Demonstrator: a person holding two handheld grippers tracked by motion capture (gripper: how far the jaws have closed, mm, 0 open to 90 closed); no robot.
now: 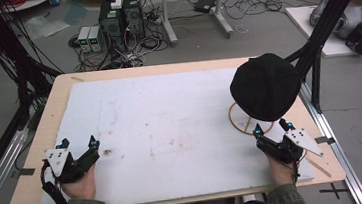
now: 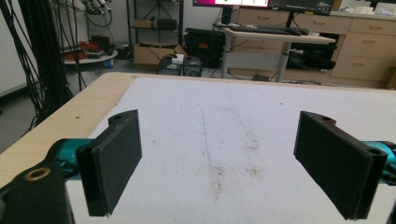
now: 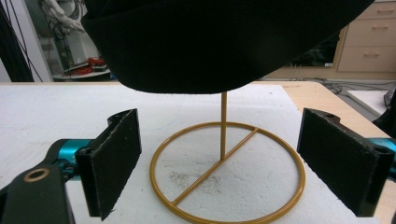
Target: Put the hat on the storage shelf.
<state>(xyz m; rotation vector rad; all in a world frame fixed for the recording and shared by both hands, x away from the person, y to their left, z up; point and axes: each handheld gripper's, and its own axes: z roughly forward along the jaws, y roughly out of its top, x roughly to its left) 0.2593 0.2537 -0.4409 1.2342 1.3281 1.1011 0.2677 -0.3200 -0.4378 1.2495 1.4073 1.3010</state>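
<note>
At the near edge of the table [image 1: 34,161], the person's two forearms come in low, sleeves just over the rim, each hand wrapped around a gripper and resting on the white foam sheet [image 1: 172,133] that covers the tabletop. The left hand [image 1: 79,184] sits near the front left corner, wrist straight, and aims the left gripper [image 1: 78,143] forward and slightly inward; in the left gripper view its jaws stand wide apart with nothing between them but bare, lightly stained foam. The right hand [image 1: 281,167] lies near the front right corner and points the right gripper [image 1: 270,126] ahead toward the stand, its jaws likewise spread wide and holding nothing. Just beyond the right gripper's tips is the gold wire stand [image 3: 227,170], its ring base flat on the foam with a crossbar through it and a thin post rising upright from the middle. On top of the post sits the black hat [image 1: 265,86], hanging clear of the foam and overhanging the ring on the right side of the table. Farther off, beyond the table, are computer towers [image 1: 120,17] and loose cables on the floor.
</note>
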